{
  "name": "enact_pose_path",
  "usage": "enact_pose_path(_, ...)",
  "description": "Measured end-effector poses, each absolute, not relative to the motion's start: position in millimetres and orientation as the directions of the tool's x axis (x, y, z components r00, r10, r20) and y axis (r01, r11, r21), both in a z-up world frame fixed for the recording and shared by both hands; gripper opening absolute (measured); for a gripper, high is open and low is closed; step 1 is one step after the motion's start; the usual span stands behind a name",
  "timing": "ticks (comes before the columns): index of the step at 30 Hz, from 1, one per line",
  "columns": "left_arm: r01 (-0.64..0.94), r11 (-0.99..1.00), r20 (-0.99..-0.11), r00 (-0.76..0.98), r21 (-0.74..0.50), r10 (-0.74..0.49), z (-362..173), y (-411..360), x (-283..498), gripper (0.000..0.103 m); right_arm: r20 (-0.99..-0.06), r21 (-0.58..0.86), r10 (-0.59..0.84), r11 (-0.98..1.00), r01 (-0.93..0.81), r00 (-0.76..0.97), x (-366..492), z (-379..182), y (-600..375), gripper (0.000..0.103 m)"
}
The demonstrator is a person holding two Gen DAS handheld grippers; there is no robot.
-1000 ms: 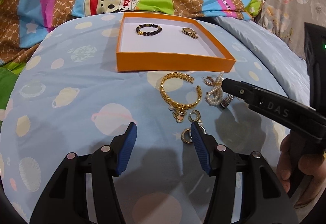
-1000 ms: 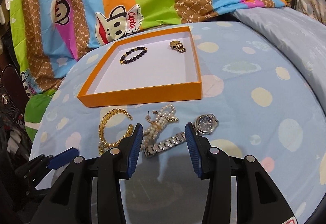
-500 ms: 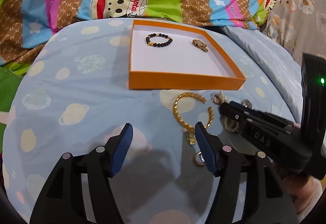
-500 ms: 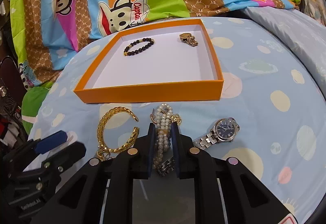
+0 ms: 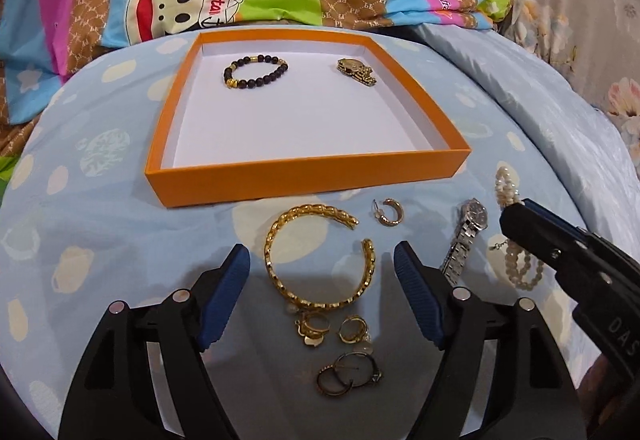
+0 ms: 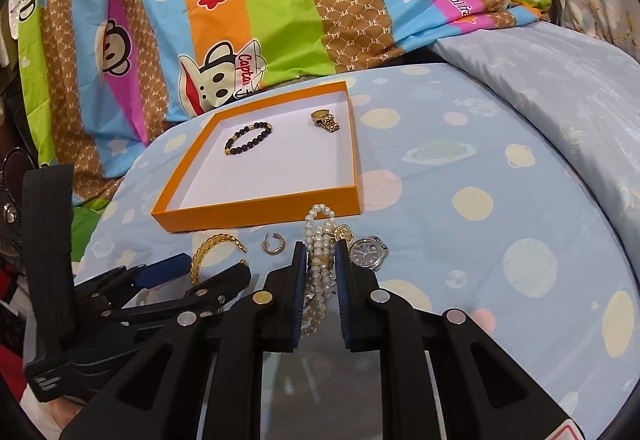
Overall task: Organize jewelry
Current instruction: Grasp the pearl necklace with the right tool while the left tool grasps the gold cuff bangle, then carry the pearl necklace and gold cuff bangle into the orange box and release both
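Working from the orange tray (image 5: pixel 308 175) as my landmark, I read the layout as a staging job: the tray sits on the bed's blue spotted cover (image 5: pixel 100 232) to collect the pieces, and whatever is unsorted lies in a loose cluster just in front of its near wall. Two pieces are already inside, at the far end: a dark beaded bracelet (image 5: pixel 256 71) and a small gold watch (image 5: pixel 357 71), set well apart from each other, I judge so that they don't tangle.

My left gripper (image 5: pixel 322 292) hovers in front of the tray with its jaws spread wide, having just been opening, and nothing is gripped; the gold open bangle (image 5: pixel 320 264) lies on the cover between them, which I take as my next pick. Small gold hoop earrings (image 5: pixel 348 372) lie nearer me than the bangle, and one more hoop (image 5: pixel 387 213) sits closer to the tray.

My right gripper (image 6: pixel 320 272) has its jaws clamped on the pearl bracelet (image 6: pixel 320 240), in front of the tray's near right corner. It is several strands of small cream pearls with a gold clasp, draping limply below the grip. A silver watch (image 6: pixel 369 252) with a dark dial lies just beside it.
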State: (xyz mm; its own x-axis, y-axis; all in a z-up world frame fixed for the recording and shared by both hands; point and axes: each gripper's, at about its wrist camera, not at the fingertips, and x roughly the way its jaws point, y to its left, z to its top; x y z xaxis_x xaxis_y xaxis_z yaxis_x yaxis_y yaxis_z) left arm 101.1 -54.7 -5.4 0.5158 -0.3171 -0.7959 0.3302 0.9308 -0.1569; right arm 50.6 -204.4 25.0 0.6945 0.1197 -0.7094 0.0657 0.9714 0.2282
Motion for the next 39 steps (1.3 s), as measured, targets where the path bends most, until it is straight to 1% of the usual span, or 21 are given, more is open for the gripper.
enact_pose_path(1,0.332,0.931,-0.797,0.517,-0.151,-0.313,-5,-55,101,0.069,-0.709,0.23,0.12,0.971,0.067,0.695,51,25,-205,0.013)
enact_pose_path(3,0.33,0.935,-0.796,0.53,-0.125,-0.294,-6,-56,100,0.055,-0.71,0.234,0.125,0.97,0.065,0.693,50,25,-205,0.013)
enact_pose_path(12,0.351,0.926,-0.781,0.536,-0.14,-0.321,-1,-51,92,0.055,-0.712,0.235,0.135,0.971,0.052,0.689,51,23,-198,0.013)
enact_pose_path(24,0.325,0.93,-0.736,0.586,-0.171,-0.34,34,-28,81,0.055,-0.682,0.233,0.145,0.972,0.026,0.717,55,40,-194,0.013)
enact_pose_path(34,0.301,0.943,-0.674,0.667,-0.145,-0.316,68,-18,112,0.055,-0.621,0.191,0.129,0.981,-0.01,0.773,88,70,-195,0.013)
enact_pose_path(39,0.297,0.947,-0.659,0.689,-0.123,-0.301,71,-24,139,0.055,-0.618,0.198,0.138,0.98,-0.016,0.774,119,72,-198,0.013)
